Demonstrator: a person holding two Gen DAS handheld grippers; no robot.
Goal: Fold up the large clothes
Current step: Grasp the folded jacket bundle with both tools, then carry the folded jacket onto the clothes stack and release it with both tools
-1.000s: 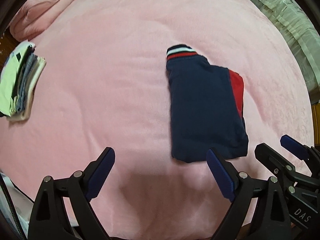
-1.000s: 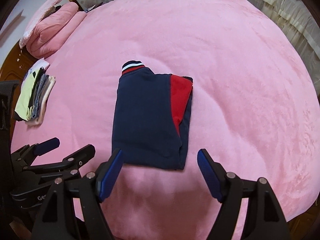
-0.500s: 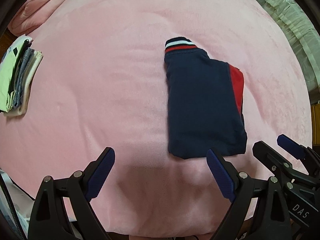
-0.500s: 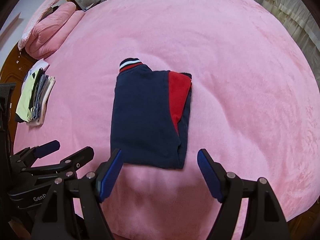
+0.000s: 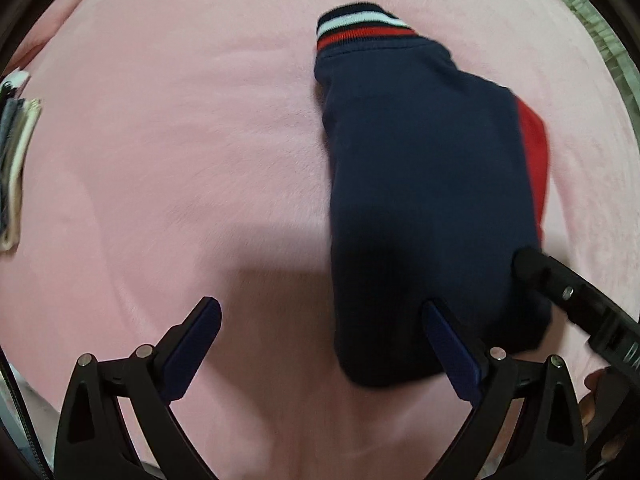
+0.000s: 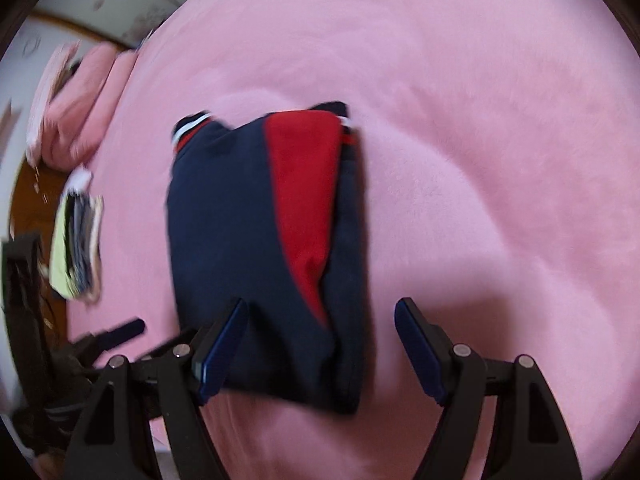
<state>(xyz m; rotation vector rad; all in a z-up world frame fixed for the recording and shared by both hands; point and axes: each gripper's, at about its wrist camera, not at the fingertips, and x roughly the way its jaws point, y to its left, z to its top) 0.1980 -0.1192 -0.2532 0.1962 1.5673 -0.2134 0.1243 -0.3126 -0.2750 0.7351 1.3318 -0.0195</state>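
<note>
Folded navy-and-red sweatshirt [image 5: 424,200] sits right of center on the fuzzy pink blanket [image 5: 180,140]. Left gripper [image 5: 326,346] and right gripper [image 6: 320,350] both spread wide, holding nothing, low at its near edge.

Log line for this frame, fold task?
phase: approach near edge | left gripper: open | right gripper: open | folded navy-red garment: flat on pink blanket, ungripped

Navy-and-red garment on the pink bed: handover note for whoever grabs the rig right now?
Left gripper: open, empty, at the near left corner of the navy-and-red garment.
Right gripper: open, empty, straddling the near edge.
Garment lies folded into a compact rectangle on the pink bed.
Left: any final fold, then probably move it to the folded stack.
</note>
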